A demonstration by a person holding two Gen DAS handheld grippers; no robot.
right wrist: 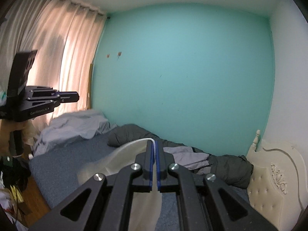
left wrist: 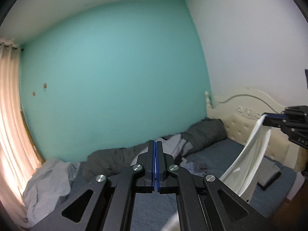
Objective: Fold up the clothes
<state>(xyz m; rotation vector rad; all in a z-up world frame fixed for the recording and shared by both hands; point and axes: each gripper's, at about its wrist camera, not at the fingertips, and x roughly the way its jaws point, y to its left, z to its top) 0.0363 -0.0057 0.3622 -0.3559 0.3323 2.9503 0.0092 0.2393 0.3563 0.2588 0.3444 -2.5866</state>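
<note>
A white garment point(left wrist: 248, 159) hangs over the bed from my right gripper point(left wrist: 264, 117), which is shut on its top edge. In the right wrist view the white cloth point(right wrist: 123, 154) shows pinched between the blue pads of the right gripper point(right wrist: 154, 142) and trails down to the left. My left gripper point(left wrist: 155, 142) is shut, its blue pads pressed together. It is held up at the same height, to the left. Seen from the side, the left gripper point(right wrist: 78, 96) has no cloth hanging from it. A pale blur of cloth shows below it in the left wrist view.
Below lies a bed with a blue-grey sheet point(right wrist: 67, 163) and a cream tufted headboard point(right wrist: 269, 173). A dark grey duvet point(left wrist: 206, 132) and light grey clothes point(left wrist: 48, 182) are heaped along the teal wall. A dark flat item point(left wrist: 269, 177) lies near the headboard. Clutter point(right wrist: 11, 182) covers the floor.
</note>
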